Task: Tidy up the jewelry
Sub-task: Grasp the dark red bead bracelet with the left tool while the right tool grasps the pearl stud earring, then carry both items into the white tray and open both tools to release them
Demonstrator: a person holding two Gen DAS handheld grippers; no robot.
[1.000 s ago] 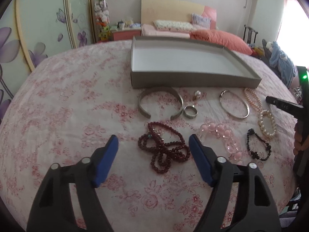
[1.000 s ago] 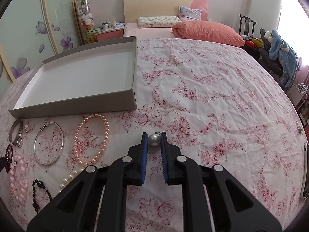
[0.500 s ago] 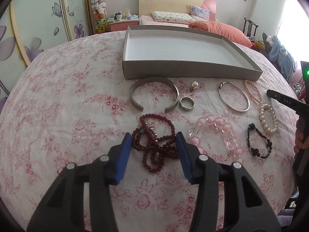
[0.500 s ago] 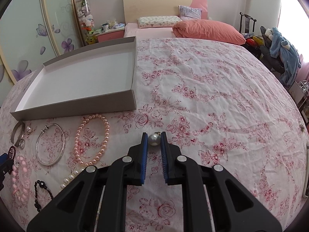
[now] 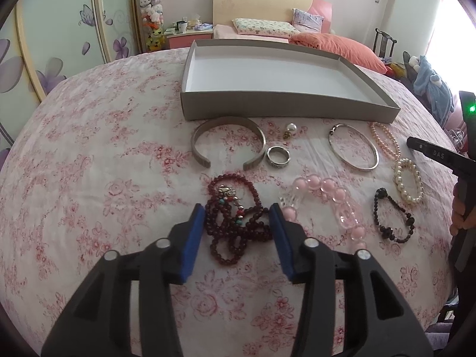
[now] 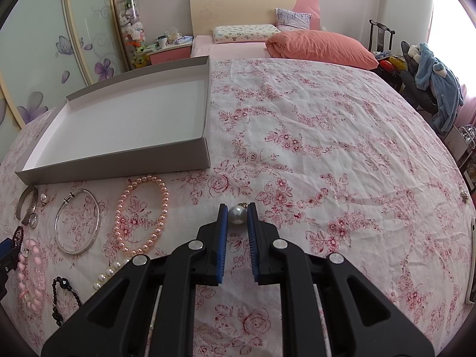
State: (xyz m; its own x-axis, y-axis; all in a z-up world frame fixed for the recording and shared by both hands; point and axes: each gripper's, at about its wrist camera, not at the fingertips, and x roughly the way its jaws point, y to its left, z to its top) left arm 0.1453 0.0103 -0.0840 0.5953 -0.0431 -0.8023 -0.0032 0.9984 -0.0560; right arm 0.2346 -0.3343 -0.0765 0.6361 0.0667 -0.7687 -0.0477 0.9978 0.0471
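Observation:
A heap of dark red beads, a necklace (image 5: 235,223), lies on the flowered bedspread. My left gripper (image 5: 238,212) is down over it, and both blue pads touch the heap's sides and hold it. My right gripper (image 6: 237,212) is shut on a white pearl earring (image 6: 237,214) just above the spread, to the right of the other pieces. The grey cardboard tray (image 5: 282,108) with a white floor stands beyond the jewelry and holds nothing; the right wrist view has the tray (image 6: 119,166) at the left.
Between the tray and me lie a silver cuff (image 5: 227,125), a ring (image 5: 278,156), a second pearl earring (image 5: 291,127), a thin silver bangle (image 5: 354,150), a pink pearl strand (image 5: 385,142), a white pearl bracelet (image 5: 409,183), a black bead bracelet (image 5: 392,217) and pink glass beads (image 5: 327,187).
My left gripper came down closer over the dark red beads and its jaws narrowed from wide apart onto the heap's sides. The right gripper and its pearl earring stayed put.

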